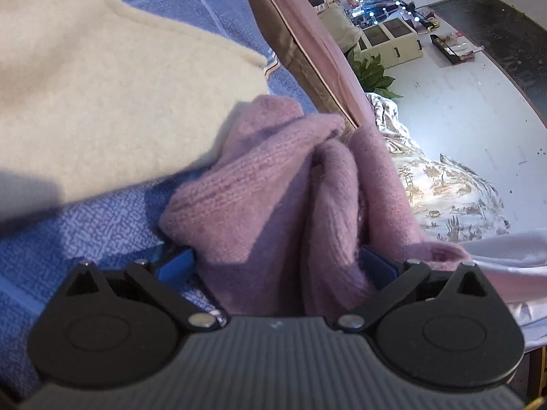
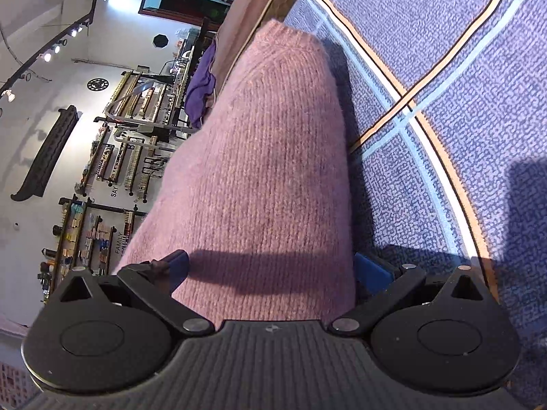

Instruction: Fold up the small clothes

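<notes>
A pink knitted garment [image 1: 273,198] lies bunched in folds on a blue woven cloth [image 1: 85,225]. My left gripper [image 1: 277,263] is shut on a thick bunch of it, with the knit filling the gap between the blue pads [image 1: 177,259]. In the right wrist view the same pink knit [image 2: 266,177] stretches forward from my right gripper [image 2: 270,270], which is shut on its near end. The blue cloth with orange and white stripes [image 2: 444,130] lies to its right. The fingertips of both grippers are hidden by the knit.
A cream fleece garment [image 1: 95,82] lies on the blue cloth, left of the pink knit. A brown and pink bed edge [image 1: 307,51] runs behind. A floral cloth [image 1: 444,188] lies on the white floor. Wall shelves [image 2: 102,171] show at the left in the right wrist view.
</notes>
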